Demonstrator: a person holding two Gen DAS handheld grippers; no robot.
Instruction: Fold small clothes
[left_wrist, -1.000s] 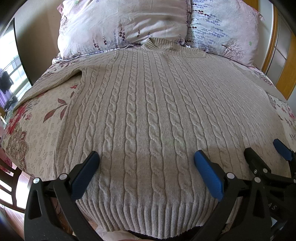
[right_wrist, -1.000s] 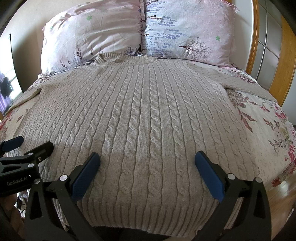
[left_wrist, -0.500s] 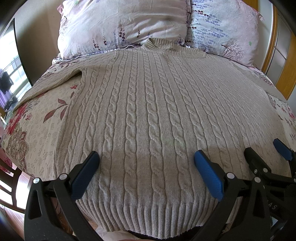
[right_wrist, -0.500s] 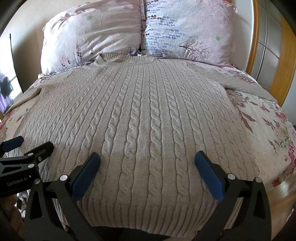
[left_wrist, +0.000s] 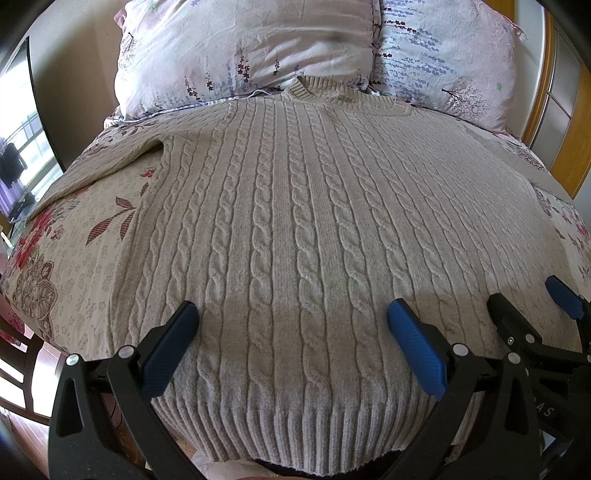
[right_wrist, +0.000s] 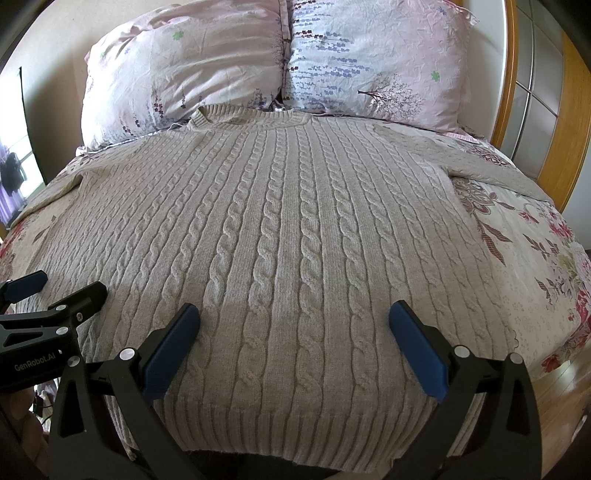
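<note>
A beige cable-knit sweater (left_wrist: 295, 221) lies flat, front up, on the bed, collar toward the pillows, sleeves spread to both sides; it also shows in the right wrist view (right_wrist: 280, 229). My left gripper (left_wrist: 291, 317) is open and empty, above the lower left part of the sweater, near the ribbed hem (left_wrist: 295, 432). My right gripper (right_wrist: 293, 315) is open and empty, above the lower right part near the hem. Each gripper shows in the other's view: the right one (left_wrist: 524, 299) at the right edge, the left one (right_wrist: 62, 288) at the left edge.
Two floral pillows (right_wrist: 184, 70) (right_wrist: 373, 62) lean at the head of the bed. A floral bedspread (right_wrist: 532, 266) covers the bed. A wooden headboard (right_wrist: 561, 129) stands at the right. A dark chair (left_wrist: 18, 354) is by the bed's lower left corner.
</note>
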